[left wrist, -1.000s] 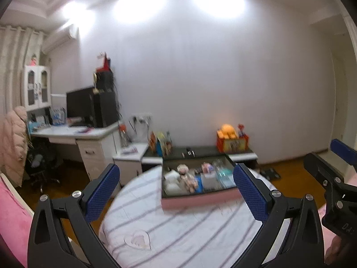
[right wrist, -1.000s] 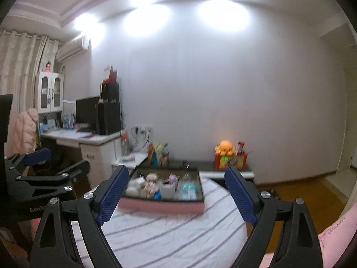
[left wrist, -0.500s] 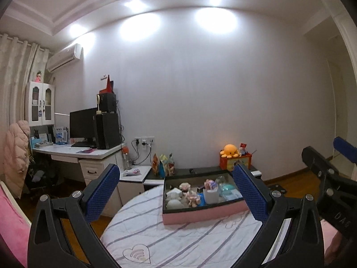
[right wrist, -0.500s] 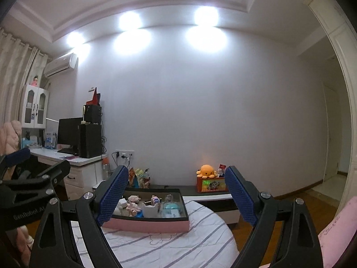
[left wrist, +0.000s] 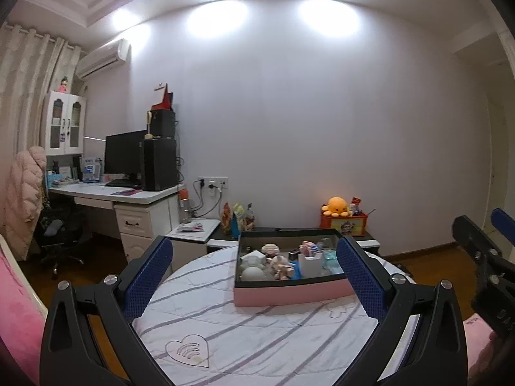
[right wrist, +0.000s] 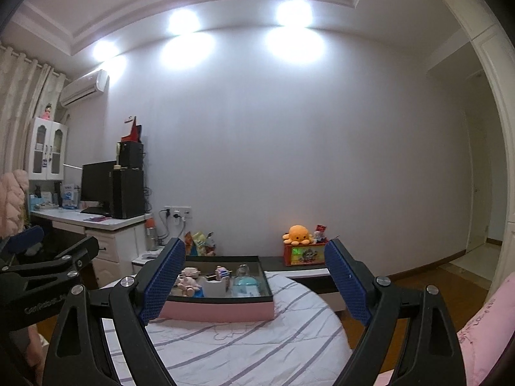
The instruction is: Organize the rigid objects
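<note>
On the round table [left wrist: 244, 331], covered by a white cloth with grey stripes, we see a pink box [left wrist: 291, 291] with a dark inner rim, set toward the far side. Inside it lie small rigid objects crowded together: a white cup [left wrist: 309, 264], a pale round ball [left wrist: 252, 273], a pink figurine [left wrist: 280, 267] and a light-blue container [right wrist: 246, 284]; the smaller pieces are too small to name. Our left gripper [left wrist: 254, 276] hangs above the near part of the cloth, its blue pads [left wrist: 148, 277] spread wide with nothing between them. Our right gripper [right wrist: 254, 283] is likewise spread wide and empty, its fingers framing the box from this side without touching it. Each gripper shows at the edge of the other's view. Behind the table stand a white desk [left wrist: 128, 196] carrying a monitor [left wrist: 124, 156], and a low cabinet bearing an orange plush [left wrist: 336, 206] on a printed box.
</note>
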